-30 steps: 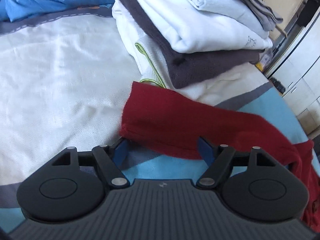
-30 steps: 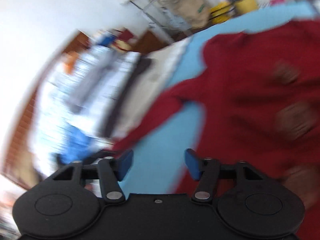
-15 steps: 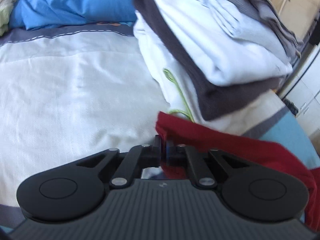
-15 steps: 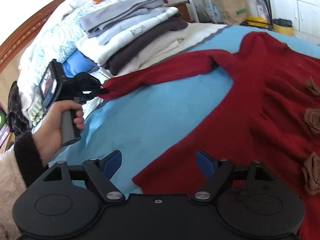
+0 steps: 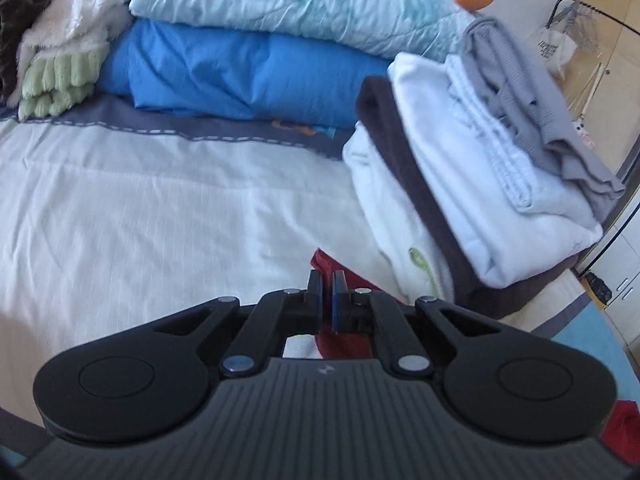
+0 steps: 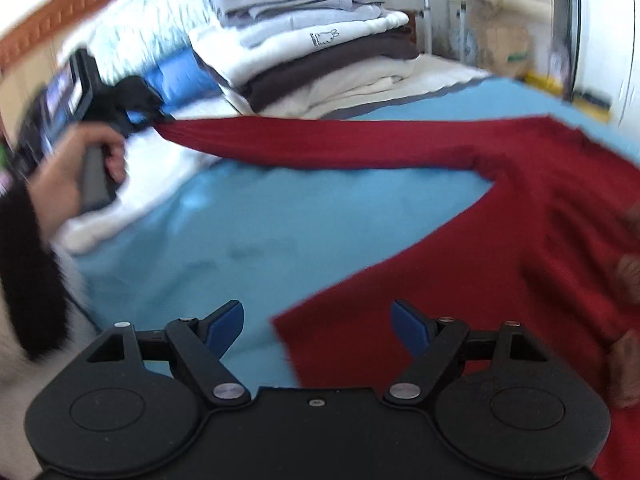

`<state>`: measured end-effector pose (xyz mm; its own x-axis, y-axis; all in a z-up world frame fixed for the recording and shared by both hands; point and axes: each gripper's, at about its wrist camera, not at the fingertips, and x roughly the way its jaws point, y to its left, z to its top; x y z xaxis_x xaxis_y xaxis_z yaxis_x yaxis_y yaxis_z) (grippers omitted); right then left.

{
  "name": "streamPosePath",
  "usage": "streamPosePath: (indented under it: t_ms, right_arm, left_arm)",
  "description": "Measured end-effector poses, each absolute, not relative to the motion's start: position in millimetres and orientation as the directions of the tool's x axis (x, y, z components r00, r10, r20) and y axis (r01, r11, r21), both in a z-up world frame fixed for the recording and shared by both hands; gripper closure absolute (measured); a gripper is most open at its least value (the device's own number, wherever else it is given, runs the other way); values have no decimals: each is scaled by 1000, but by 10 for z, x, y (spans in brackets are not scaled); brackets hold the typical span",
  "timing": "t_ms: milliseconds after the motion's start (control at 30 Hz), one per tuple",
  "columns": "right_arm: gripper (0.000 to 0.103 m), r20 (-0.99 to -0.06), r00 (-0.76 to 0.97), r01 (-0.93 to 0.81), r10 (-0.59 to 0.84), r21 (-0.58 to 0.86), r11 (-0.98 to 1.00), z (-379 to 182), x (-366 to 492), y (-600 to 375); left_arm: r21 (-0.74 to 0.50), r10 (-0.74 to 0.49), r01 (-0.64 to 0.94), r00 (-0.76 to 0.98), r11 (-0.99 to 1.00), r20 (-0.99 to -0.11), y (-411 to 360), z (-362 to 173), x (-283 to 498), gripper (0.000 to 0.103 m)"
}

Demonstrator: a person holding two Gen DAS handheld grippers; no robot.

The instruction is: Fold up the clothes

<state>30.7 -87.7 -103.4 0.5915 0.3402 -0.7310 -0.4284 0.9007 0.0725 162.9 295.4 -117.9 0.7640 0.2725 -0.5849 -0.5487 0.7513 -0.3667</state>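
A red sweater (image 6: 532,216) of soft knit was spread on the bed (image 6: 260,236), over a smooth light-blue sheet. Its body lay flat at the right side, and one long sleeve (image 6: 320,142) was stretched out to the left, raised a little from the sheet. The cuff of this sleeve was pinched between the closed jaws of the left gripper (image 5: 326,294), which was held by a hand (image 6: 68,176) with a dark fluffy cuff. In the left wrist view only a small red corner was seen past the blue pads; the rest was hidden under the black gripper body. The right gripper (image 6: 318,326) was kept wide apart, with nothing between its jaws, just above the lower edge of the sweater. Brown flower-like trims at the right edge were blurred and cut off. Behind the sleeve, a stack (image 6: 320,52) of folded clothes, white, dark brown and grey, was seen. A blue pillow (image 5: 240,72) and a crinkled pale quilt (image 5: 288,0) were lying beyond.
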Motion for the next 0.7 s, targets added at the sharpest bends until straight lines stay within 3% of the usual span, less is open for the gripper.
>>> streamPosePath:
  t_ms: [33, 100, 133, 233, 467, 567, 700]
  right_arm:
    - [21, -740, 605, -418, 295, 21, 908, -1066, 304, -857]
    - [39, -761, 620, -381, 192, -78, 921, -1147, 334, -848]
    - [41, -752, 634, -370, 179, -92, 925, -1158, 341, -871]
    - [99, -728, 664, -336, 171, -86, 938, -1112, 395, -931]
    - [99, -621, 656, -399, 430, 198, 895, -649, 219, -1144]
    - [99, -656, 638, -380, 403, 186, 906, -731, 209, -1150]
    - [88, -757, 564, -307, 331, 180, 934, -957, 330, -1106]
  left_arm:
    - [-370, 272, -551, 764, 748, -586, 2962, -1207, 1645, 100]
    - [-380, 266, -545, 769, 747, -581, 2975, -1209, 1664, 100]
    - [-382, 261, -540, 772, 750, -580, 2983, -1184, 1647, 100]
    - [-391, 243, -527, 778, 755, -579, 2996, -1105, 1587, 100]
    - [-466, 195, -507, 800, 725, -568, 3105, -1109, 1562, 100]
    - [-453, 201, -507, 798, 733, -569, 3075, -1104, 1583, 100]
    - [-448, 193, -498, 799, 742, -569, 3034, -1110, 1606, 100]
